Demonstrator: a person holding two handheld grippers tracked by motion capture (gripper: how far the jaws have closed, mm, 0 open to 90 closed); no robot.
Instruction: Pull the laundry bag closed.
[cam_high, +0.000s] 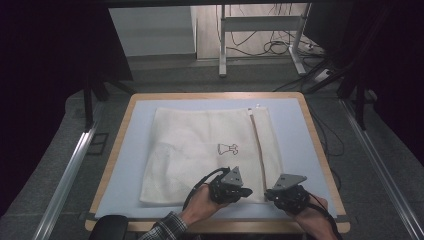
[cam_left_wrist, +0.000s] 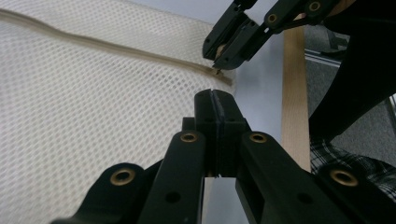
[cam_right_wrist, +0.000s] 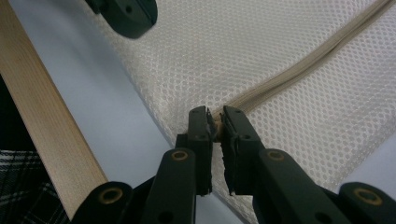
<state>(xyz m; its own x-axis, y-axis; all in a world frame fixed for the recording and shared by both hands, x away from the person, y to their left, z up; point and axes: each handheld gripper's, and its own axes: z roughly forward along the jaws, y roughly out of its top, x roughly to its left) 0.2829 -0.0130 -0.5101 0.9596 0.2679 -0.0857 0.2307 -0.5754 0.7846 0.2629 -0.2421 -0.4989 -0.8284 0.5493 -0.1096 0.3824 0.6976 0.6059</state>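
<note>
Black jaws of the left gripper (cam_left_wrist: 215, 100) are pressing flat together with nothing between them, hovering just off the near corner of a cream mesh laundry bag (cam_left_wrist: 84, 112). In the right gripper view the right gripper (cam_right_wrist: 215, 122) is sitting nearly closed, its pads pinching a small tan piece at the near end of the bag's zipper (cam_right_wrist: 299, 70); I am taking that piece for the zipper pull, though it is too small to be sure. From the left gripper view the right gripper is showing farther off, its tips biting the zipper end from above, which its own camera is giving only edge-on. Looking down from the high view, both grippers are lying close together at the bag's near edge, the left gripper (cam_high: 246, 191) over the mesh and the right gripper (cam_high: 269, 193) beside it, while the bag (cam_high: 200, 150) is spreading flat over a pale blue mat (cam_high: 130, 150) on the wood-edged table (cam_high: 116, 145), a small dark printed figure (cam_high: 227, 148) near its middle.
</note>
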